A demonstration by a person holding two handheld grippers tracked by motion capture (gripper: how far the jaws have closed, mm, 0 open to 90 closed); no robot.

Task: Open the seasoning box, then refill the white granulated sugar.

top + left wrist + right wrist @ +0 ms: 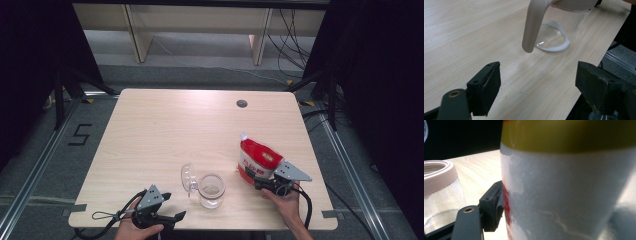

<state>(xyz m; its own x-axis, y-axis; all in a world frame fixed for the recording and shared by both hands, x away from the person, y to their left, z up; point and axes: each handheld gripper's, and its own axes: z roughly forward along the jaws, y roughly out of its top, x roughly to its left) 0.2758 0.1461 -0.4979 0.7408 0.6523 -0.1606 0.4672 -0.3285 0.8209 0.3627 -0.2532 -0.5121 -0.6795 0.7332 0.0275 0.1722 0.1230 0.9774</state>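
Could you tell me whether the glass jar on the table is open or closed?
Open: the jar stands upright with its mouth uncovered, and its hinged lid is swung back to its left.

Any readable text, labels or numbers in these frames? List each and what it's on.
"5": black tape mark on the floor left of the table.
Red and white bag held in the right gripper: white print on its front, too small and blurred to read.
Glass jar: no text.
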